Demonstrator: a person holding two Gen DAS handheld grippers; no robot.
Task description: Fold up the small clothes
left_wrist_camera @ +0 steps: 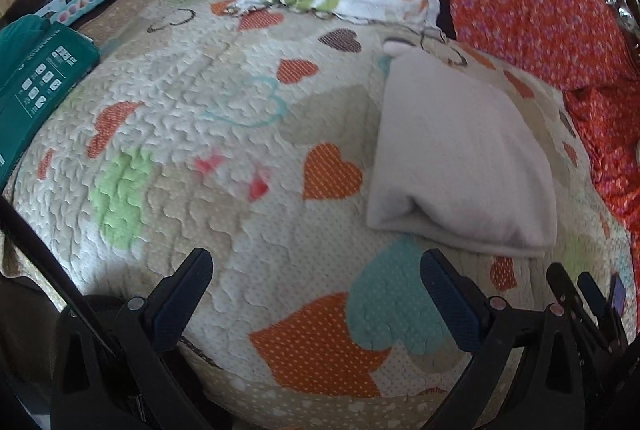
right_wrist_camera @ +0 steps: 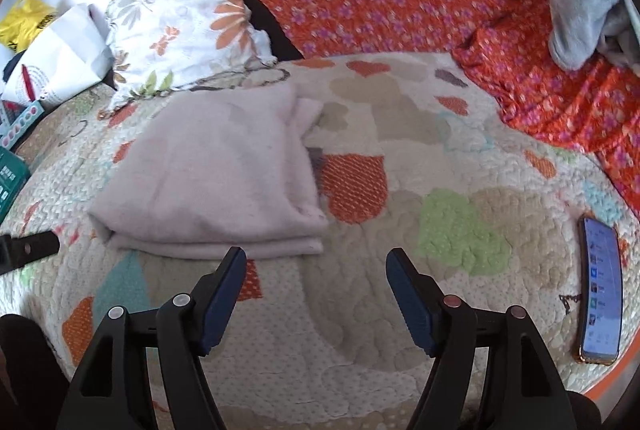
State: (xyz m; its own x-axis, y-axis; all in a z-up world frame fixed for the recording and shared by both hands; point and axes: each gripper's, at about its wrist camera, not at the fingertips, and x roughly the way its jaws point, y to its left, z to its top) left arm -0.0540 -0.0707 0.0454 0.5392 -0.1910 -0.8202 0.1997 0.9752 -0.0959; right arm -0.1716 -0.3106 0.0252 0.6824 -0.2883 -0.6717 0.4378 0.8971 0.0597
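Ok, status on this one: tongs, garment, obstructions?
Left tongs open, empty. Right tongs open, empty. Pale garment folded on quilt, untouched. Phone at right, clear.

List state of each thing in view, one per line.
pale cloth: folded, flat on the quilt, not held
left gripper: open, empty
right gripper: open, empty, just short of the cloth's near edge
phone: screen lit, face up on the quilt
floral pillow: propped at the bed's far side
quilt: spread flat
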